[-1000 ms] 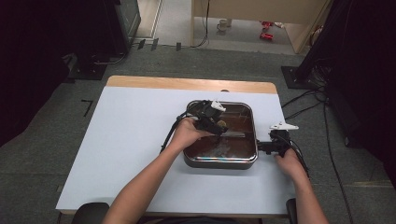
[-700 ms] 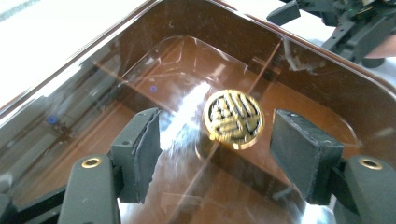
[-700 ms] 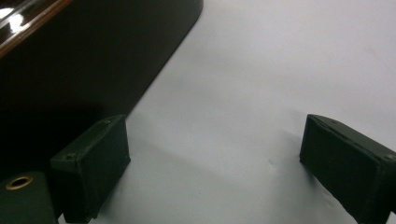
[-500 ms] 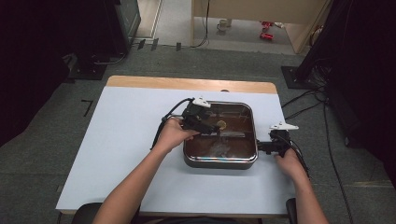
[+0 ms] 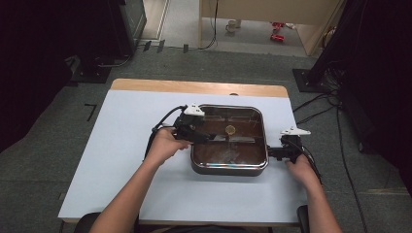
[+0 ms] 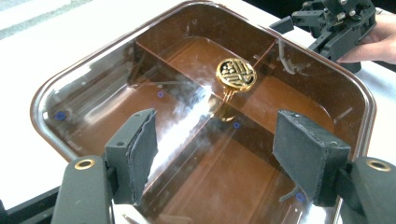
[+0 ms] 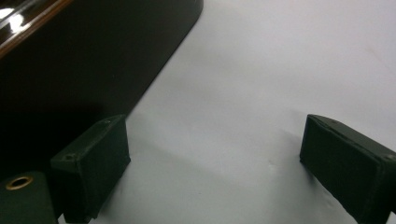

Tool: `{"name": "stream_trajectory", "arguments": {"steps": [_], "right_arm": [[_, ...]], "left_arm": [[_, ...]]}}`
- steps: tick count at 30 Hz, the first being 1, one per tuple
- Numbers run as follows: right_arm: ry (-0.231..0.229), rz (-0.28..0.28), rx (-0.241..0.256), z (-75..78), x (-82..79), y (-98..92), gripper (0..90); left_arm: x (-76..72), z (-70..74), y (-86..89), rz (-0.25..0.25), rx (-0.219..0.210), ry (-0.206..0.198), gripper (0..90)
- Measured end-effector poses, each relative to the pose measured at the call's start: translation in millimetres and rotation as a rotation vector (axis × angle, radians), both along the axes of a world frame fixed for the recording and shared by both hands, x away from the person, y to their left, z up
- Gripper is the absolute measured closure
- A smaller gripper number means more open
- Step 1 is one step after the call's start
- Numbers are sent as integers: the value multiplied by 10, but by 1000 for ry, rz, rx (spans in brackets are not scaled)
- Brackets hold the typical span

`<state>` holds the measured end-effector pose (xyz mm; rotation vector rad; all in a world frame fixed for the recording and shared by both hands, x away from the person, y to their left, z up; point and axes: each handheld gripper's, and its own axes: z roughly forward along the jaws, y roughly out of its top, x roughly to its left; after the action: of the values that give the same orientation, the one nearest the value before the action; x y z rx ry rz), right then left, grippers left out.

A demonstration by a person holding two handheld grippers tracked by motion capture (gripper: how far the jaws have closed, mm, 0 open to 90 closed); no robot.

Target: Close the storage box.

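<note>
Careful: your left gripper (image 6: 215, 158), jaws apart over the brown box (image 5: 228, 167), could scrape its clear lid (image 6: 187, 121); right gripper (image 7: 212, 163) gapes beside it.

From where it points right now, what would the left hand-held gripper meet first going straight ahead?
Likely the clear lid of the brown tray, short of the gold knob. The left hand-held gripper is open; depth is unclear.
</note>
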<state>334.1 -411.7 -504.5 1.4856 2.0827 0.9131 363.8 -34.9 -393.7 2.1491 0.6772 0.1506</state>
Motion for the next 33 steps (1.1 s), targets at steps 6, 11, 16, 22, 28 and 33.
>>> {"name": "stream_trajectory", "arguments": {"steps": [6, 11, 16, 22, 28, 33], "right_arm": [[0, 0, 0, 0, 0, 0, 78], [0, -1, 0, 0, 0, 1, 78], [0, -1, 0, 0, 0, 0, 78], [0, -1, 0, 0, 0, 1, 78], [0, -1, 0, 0, 0, 1, 78], [1, -2, 1, 0, -1, 2, 78]], "left_arm": [[-95, 16, 194, 19, 1, -7, 293], [-163, -21, 361, 43, 10, -5, 284], [-211, -53, 511, 80, 3, -10, 284], [-289, -107, 672, 94, 4, -31, 283], [-330, -208, 809, 133, 9, -42, 278], [-348, -291, 871, 147, 17, -36, 273]]}}
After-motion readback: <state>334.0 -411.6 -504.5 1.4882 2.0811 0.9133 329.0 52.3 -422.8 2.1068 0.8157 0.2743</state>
